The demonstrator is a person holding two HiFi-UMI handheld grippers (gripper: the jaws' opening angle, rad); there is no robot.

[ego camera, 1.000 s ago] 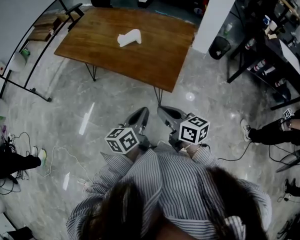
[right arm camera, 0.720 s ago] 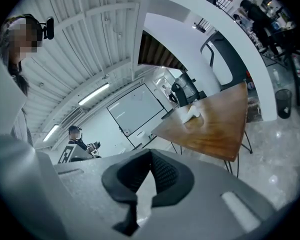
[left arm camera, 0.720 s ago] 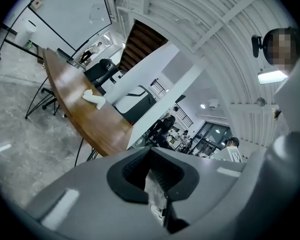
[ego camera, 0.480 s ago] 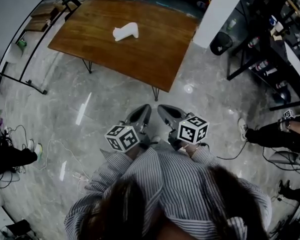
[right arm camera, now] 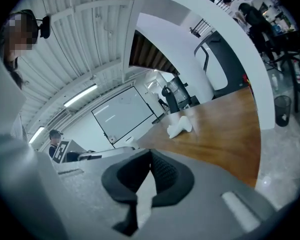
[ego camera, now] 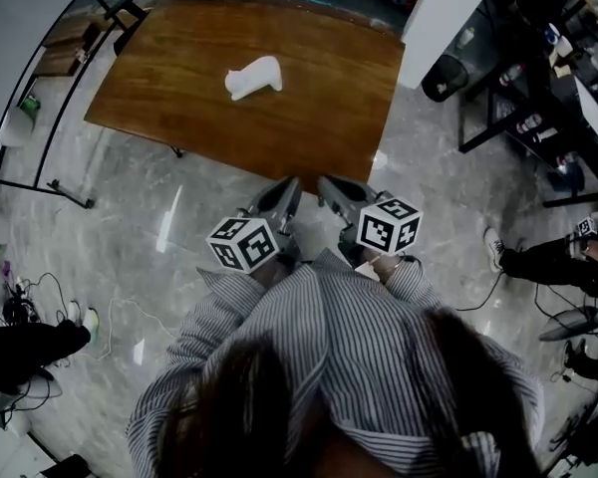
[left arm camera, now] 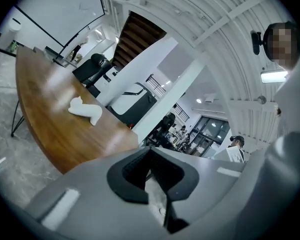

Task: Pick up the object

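Note:
A small white object (ego camera: 252, 77) lies on the brown wooden table (ego camera: 309, 118), near its middle; it also shows as the white object (left arm camera: 85, 110) in the left gripper view and the white object (right arm camera: 179, 126) in the right gripper view. My left gripper (ego camera: 290, 189) and right gripper (ego camera: 326, 185) are held side by side close to the body, tips just at the table's near edge, well short of the object. Both have their jaws shut with nothing between them.
Grey marble floor surrounds the table. A black shelf rack (ego camera: 30, 98) stands at the left, dark desks and a bin (ego camera: 445, 76) at the right. A white pillar (ego camera: 444, 8) rises behind the table's right corner. A person's legs (ego camera: 553, 259) are at the right edge.
The view has moved closer to the table: the table and white object sit lower and larger in the head view, and the grippers' tips now reach its near edge. Jaws stay shut.

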